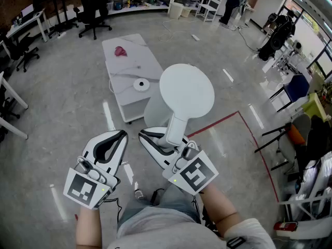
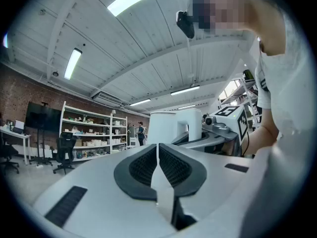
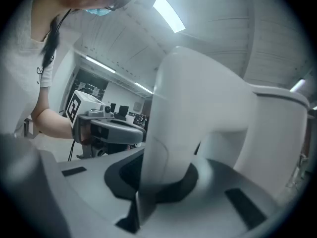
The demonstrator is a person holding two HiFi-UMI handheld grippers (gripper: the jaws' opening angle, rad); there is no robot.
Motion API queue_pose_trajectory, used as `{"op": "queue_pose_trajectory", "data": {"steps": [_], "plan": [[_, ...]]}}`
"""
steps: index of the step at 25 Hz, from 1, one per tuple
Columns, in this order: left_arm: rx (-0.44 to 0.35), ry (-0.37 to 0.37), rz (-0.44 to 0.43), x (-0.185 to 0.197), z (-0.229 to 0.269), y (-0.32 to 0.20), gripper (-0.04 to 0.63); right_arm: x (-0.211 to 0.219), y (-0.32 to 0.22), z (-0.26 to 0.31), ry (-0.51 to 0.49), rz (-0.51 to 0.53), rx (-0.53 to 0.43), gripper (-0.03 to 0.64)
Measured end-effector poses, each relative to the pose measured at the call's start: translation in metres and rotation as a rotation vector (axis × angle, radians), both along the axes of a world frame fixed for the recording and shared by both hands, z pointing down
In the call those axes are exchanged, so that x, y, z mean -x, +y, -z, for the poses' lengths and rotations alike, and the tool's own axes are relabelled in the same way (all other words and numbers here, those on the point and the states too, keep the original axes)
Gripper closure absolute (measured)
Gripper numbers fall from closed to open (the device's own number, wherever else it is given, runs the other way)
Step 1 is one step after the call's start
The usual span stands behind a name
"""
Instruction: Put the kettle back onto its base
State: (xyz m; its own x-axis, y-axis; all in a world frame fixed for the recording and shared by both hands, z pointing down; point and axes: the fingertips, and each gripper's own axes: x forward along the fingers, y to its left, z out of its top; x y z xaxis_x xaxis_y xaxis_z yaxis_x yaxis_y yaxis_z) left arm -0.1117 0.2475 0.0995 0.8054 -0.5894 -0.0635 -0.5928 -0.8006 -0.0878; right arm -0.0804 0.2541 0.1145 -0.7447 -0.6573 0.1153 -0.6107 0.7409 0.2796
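1. Your right gripper [image 1: 162,140] is clamped on the handle [image 1: 177,126] of the white kettle [image 1: 187,95]. In the right gripper view, the jaws press the handle [image 3: 193,108] from both sides, with the kettle body rising just beyond them.
2. Your left gripper [image 1: 115,138] carries nothing. In the left gripper view, its ribbed pads [image 2: 171,165] meet along the centre line with nothing between them.
3. The kettle is off its base. You hold it upright in the air by the handle, with its round lid facing the head camera, at the near right corner of the table [image 1: 129,69].
4. The base [image 1: 141,84], a round white disc, lies flat on the near part of the table top. It appears just left of the kettle in the head view and is bare.
5. A small pink item [image 1: 120,51] lies at the far end of the table, well apart from the base.
6. The two grippers sit side by side, the left one just left of the right. Each appears in the other's camera view.
7. A red line [image 1: 223,119] runs across the grey floor [image 1: 62,102] to the right of the kettle. A black office chair [image 1: 96,7] stands beyond the table at the far left.
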Motion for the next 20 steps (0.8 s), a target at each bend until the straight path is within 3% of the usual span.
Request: {"op": "queue_pose_trajectory", "data": {"steps": [12, 17, 20], "plan": [[0.007, 0.014, -0.028, 0.010, 0.003, 0.007, 0.574, 0.015, 0.009, 0.004, 0.043, -0.016, -0.018, 0.592], [0.015, 0.016, -0.042, 0.012, -0.001, 0.003, 0.574, 0.016, 0.005, 0.007, -0.016, -0.029, -0.003, 0.592], [0.015, 0.013, -0.050, 0.009, -0.004, 0.001, 0.574, 0.016, 0.004, 0.004, -0.001, -0.021, -0.014, 0.592]]}}
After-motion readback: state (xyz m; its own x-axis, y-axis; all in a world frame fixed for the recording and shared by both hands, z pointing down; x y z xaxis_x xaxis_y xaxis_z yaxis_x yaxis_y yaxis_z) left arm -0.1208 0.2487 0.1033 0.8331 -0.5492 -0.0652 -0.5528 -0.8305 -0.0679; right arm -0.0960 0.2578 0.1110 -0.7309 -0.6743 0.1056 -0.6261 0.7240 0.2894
